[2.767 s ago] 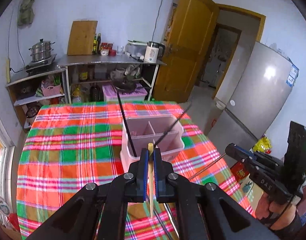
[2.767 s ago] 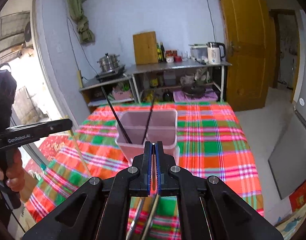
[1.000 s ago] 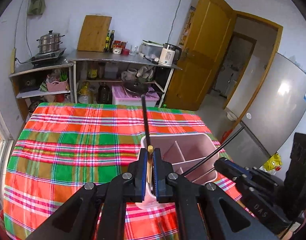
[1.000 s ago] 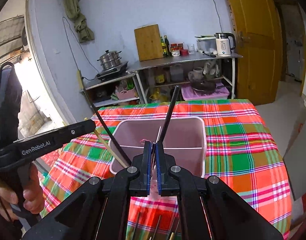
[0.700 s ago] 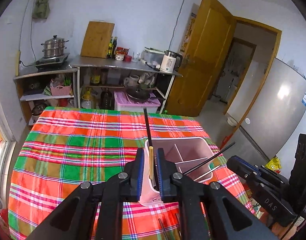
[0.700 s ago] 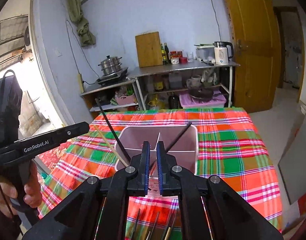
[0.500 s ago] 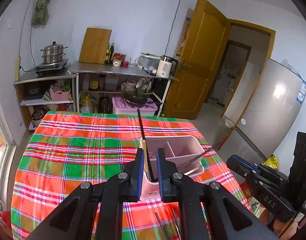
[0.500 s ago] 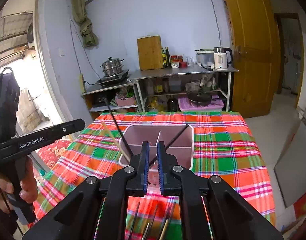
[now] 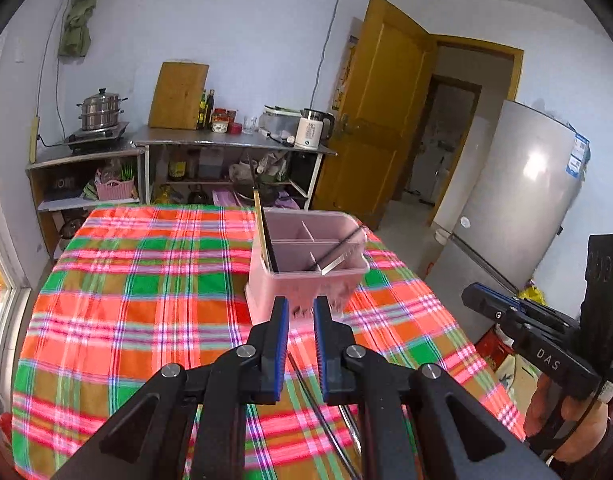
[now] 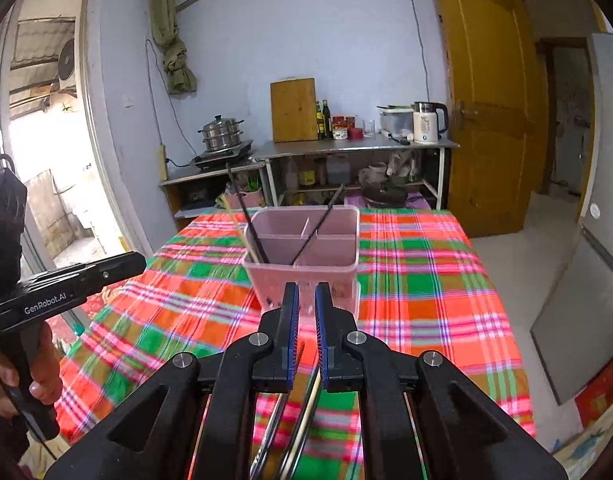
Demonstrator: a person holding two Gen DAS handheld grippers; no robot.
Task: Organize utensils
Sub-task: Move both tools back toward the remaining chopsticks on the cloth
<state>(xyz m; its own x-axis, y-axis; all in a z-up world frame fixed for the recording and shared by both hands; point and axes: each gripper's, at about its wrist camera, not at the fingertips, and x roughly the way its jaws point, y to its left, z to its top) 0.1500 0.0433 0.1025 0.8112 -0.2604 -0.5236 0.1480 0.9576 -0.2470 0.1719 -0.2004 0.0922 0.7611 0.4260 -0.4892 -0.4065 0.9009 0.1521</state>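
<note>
A pink divided utensil holder (image 9: 306, 264) (image 10: 304, 268) stands on the plaid-clothed table (image 9: 146, 280) (image 10: 418, 280). In it lean a wooden chopstick (image 9: 260, 220) (image 10: 236, 224), black chopsticks (image 9: 340, 246) (image 10: 250, 216) and a metal utensil (image 9: 338, 262). My left gripper (image 9: 297, 312) is open and empty, just short of the holder. My right gripper (image 10: 304, 300) is open and empty, also just before the holder. More loose utensils (image 10: 302, 420) (image 9: 318, 408) lie on the cloth under both grippers.
The right gripper's body (image 9: 546, 352) shows at the right of the left wrist view; the left one's (image 10: 58, 292) at the left of the right wrist view. Beyond the table stand shelves (image 10: 346, 160), a door (image 10: 490, 100) and a fridge (image 9: 518, 200).
Both grippers opened and let their utensils go into the holder: the left a wooden chopstick, the right a thin utensil. Both then pulled back from the holder.
</note>
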